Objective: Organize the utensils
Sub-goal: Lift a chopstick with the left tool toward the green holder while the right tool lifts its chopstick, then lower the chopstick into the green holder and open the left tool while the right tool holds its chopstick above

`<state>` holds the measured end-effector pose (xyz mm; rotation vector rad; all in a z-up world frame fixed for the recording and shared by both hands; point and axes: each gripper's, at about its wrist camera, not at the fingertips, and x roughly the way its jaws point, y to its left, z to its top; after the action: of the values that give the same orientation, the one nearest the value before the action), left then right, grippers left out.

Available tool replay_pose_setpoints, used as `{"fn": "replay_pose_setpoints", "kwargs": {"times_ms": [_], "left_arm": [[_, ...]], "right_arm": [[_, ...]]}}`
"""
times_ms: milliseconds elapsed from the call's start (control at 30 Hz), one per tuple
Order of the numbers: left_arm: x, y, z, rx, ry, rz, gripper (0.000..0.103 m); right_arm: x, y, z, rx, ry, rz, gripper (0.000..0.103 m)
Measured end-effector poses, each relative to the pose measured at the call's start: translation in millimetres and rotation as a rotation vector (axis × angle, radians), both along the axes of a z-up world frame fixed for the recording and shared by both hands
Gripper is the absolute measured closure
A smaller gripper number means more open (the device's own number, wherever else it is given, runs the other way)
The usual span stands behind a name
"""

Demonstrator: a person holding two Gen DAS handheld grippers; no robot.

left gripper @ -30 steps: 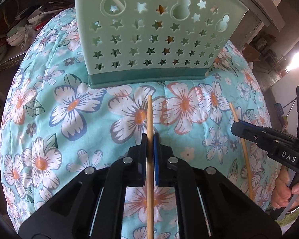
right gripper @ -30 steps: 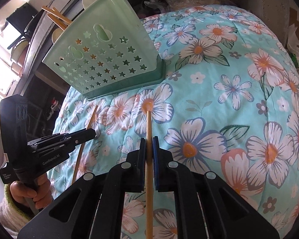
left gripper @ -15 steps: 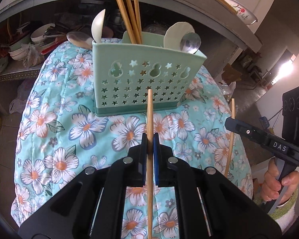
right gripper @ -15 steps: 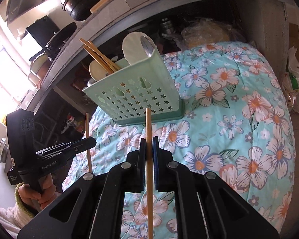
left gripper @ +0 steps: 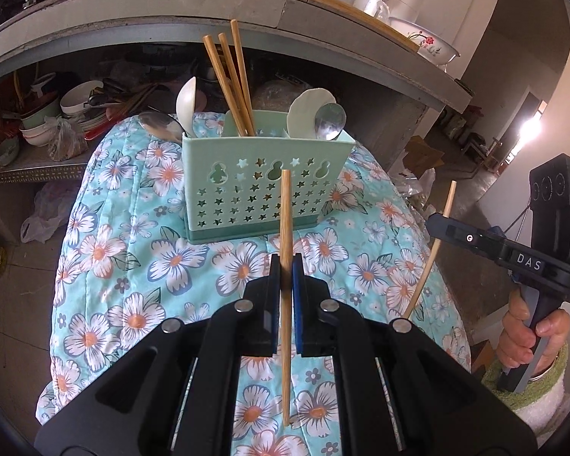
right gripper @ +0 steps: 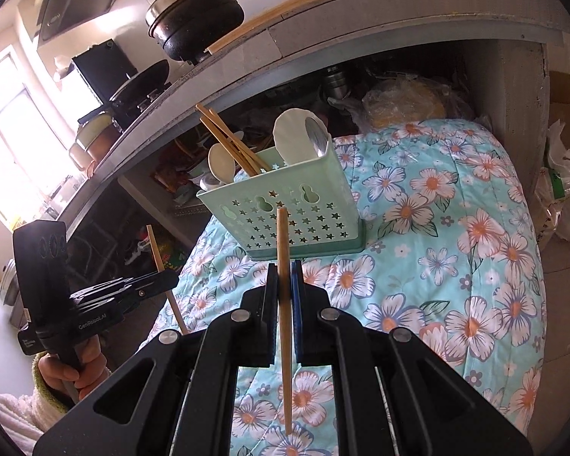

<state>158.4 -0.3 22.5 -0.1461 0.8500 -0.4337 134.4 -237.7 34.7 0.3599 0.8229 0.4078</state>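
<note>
Our left claw (left gripper: pixel 284 266) is clamped on a wooden chopstick (left gripper: pixel 285 235), which stands nearly upright between the pads, above the floral quilted cloth (left gripper: pixel 133 266). Our right claw (right gripper: pixel 284 269) grips a second chopstick (right gripper: pixel 283 250) the same way. Ahead of both, the mint-green utensil caddy (left gripper: pixel 266 190) with star cut-outs sits on the cloth below a grey shelf (left gripper: pixel 133 26). In it, three chopsticks (left gripper: pixel 228 83) lean in the middle compartment, with white ceramic spoons (left gripper: pixel 186 102) and metal spoons (left gripper: pixel 328 121) to either side.
</note>
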Motion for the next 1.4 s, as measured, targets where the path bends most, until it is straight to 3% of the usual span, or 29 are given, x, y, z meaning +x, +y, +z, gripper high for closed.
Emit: {"fn": "replay_pose_setpoints", "kwargs": {"times_ms": [867,1167,1400], "left_arm": [[-18,28,85,-0.070,-0.269,0.083,0.098],[-17,10,97,0.040,-0.345,0.112,0.098],[-15,5,97,0.087,-0.357,0.122,0.098]], "right_arm": [[-38,3,71,-0.052,-0.224,-0.039,0.096],[-36,-2,70,-0.048,-0.223,-0.047,0.096],[-30,-1,62,-0.049,-0.197,-0.048,0.096]]}}
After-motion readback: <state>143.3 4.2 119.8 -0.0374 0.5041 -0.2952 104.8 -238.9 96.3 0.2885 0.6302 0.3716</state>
